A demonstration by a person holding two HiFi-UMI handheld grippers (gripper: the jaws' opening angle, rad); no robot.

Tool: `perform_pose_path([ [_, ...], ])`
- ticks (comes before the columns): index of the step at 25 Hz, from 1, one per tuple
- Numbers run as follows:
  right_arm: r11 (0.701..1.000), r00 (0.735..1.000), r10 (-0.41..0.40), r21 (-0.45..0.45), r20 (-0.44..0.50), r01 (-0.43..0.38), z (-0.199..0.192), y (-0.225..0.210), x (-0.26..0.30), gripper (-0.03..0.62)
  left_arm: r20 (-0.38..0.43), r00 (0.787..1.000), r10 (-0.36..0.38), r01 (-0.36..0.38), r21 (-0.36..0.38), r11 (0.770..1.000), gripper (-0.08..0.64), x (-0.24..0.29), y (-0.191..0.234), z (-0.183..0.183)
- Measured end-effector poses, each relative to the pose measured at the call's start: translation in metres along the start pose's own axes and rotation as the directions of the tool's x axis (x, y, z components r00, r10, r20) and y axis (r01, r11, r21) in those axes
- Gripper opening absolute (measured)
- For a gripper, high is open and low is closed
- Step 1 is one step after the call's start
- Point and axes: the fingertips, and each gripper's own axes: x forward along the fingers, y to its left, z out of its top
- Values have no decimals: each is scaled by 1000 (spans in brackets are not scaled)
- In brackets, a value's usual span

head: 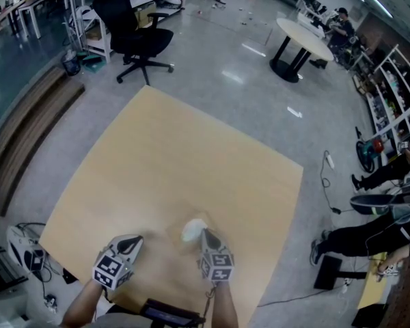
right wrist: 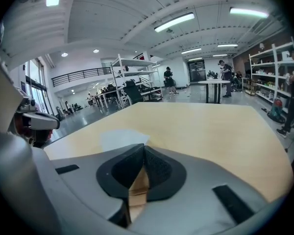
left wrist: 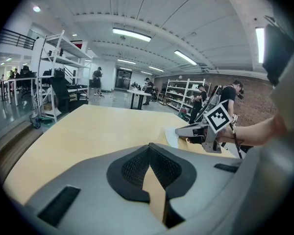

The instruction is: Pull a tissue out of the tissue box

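Note:
A white tissue [head: 193,229] stands up from a tan tissue box [head: 176,242] that blends with the wooden table [head: 178,156] near its front edge. My right gripper [head: 206,234] has its tips at the tissue's right edge, jaws shut on it. In the left gripper view the same gripper [left wrist: 180,130] meets the tissue [left wrist: 170,136] above the box [left wrist: 196,148]. In the right gripper view the tissue [right wrist: 118,138] shows as a pale patch just past the shut pads. My left gripper [head: 132,242] rests to the left of the box, jaws shut, nothing visible between them.
A black office chair [head: 142,41] stands beyond the table's far corner and a round white table [head: 302,38] is further back right. Seated people [head: 379,232] and shelving [head: 396,94] line the right side. Cables and gear [head: 29,255] lie on the floor left.

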Motion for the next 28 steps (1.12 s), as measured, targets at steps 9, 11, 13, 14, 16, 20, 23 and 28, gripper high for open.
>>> perform_pose_path([
  [9,1000,1000,-5,-19,10,5,4,0,-3,3,19,1000,13,-13,-6,1000,6,-5,1,4],
  [11,1000,1000,-1,-23,21,1,9,1,-5,3,20,1000,19,-19,-7,1000,6,-7,1,5],
  [13,999,1000,-5,-36,28,6,11,1,-7,3,27,999,20,-20,-11,1000,6,-9,1,5],
  [14,999,999,-6,-41,32,7,12,2,-8,3,30,999,20,-20,-10,1000,6,-9,1,4],
  [16,999,999,-5,-41,43,7,17,5,-10,3,26,1000,17,-17,-8,1000,5,-12,1,4],
  [20,999,998,2,-45,63,1,24,7,-12,3,-26,1000,14,-14,-3,1000,6,-20,-2,10],
  [23,999,998,9,-48,65,-6,30,12,-15,3,24,1000,11,-11,-10,1000,6,-16,-3,4],
  [28,998,997,8,-63,71,-4,32,15,-16,3,54,998,26,-25,-9,1000,6,-20,0,7],
])
